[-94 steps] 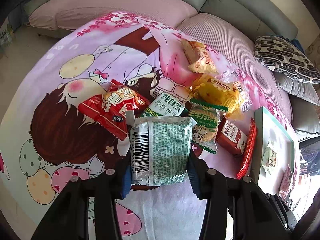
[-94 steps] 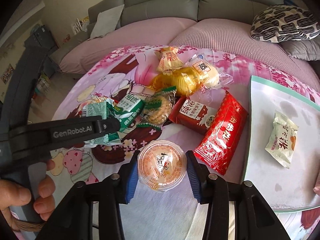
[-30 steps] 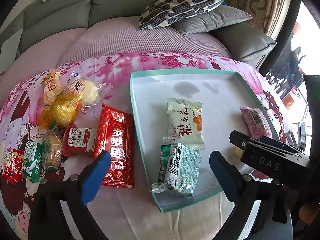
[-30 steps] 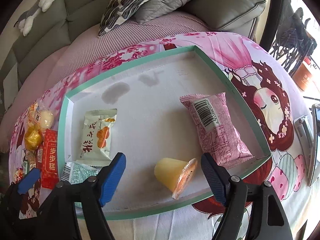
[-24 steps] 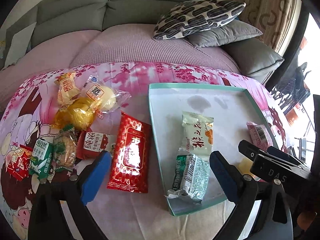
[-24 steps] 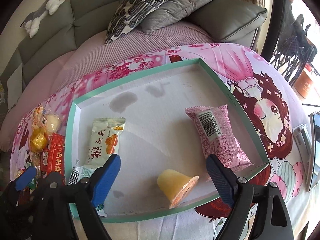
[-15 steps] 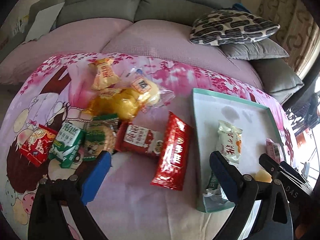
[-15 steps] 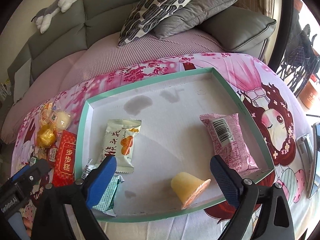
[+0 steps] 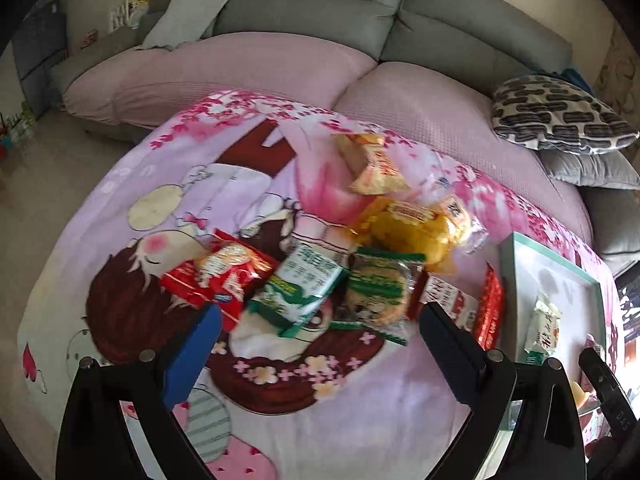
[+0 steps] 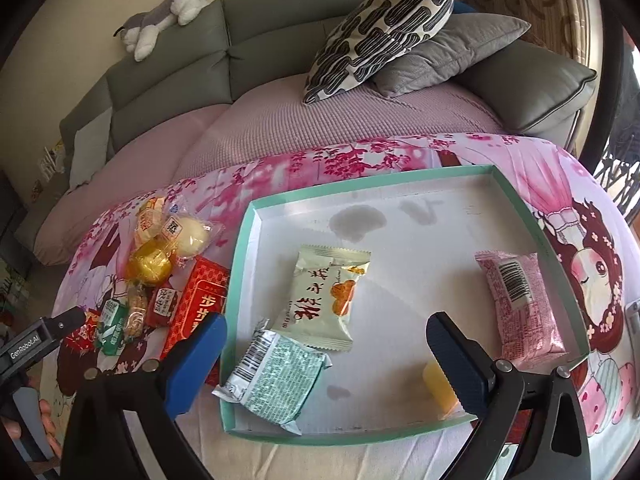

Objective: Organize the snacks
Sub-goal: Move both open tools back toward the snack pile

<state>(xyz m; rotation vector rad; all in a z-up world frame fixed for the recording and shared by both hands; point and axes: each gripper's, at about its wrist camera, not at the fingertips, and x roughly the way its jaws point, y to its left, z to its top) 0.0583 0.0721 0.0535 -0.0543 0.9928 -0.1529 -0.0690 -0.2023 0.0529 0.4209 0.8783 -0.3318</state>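
**Back over the pile: picking the next packet cleanly**

Over the loose snacks on the cartoon-print cloth [image 9: 132, 280], my left claw [image 9: 316, 352] stands wide with nothing between its blue pads. My right claw [image 10: 324, 354] hangs above the teal-rimmed tray [image 10: 240, 264]; its jaws have just been opening and now stand wide, gripping nothing. The jelly cup [image 10: 438, 388] lies on its side on the tray floor, partly hidden behind the right finger.

The tray already carries the pale green packet [image 10: 324, 296], the silver-green packet [image 10: 276, 380] and the pink packet [image 10: 520, 304]. The heap outside it is what remains: the red biscuit pack [image 9: 218, 276], the green-and-white packet [image 9: 300, 292], the round cracker pack [image 9: 378, 292], the small red-and-white carton [image 9: 450, 300], the long red sachet [image 9: 490, 308] next to the tray wall, and the yellow bags [image 9: 412, 228] further back.

I judge the step to be a fresh pick with the left claw. The green-and-white packet sits nearest the centre line, but it overlaps the red biscuit pack on one side and the cracker pack lies just beside it on the other. I would straddle its short width, come down steeply, and keep the pads off both neighbours so only one wrapper is pinched. These foil wrappers look slippery and puffy, so I'd close on the body, not the crimped end. The left view is blurred, so I'd settle before committing.

The right claw should clear the tray without nudging the jelly cup.
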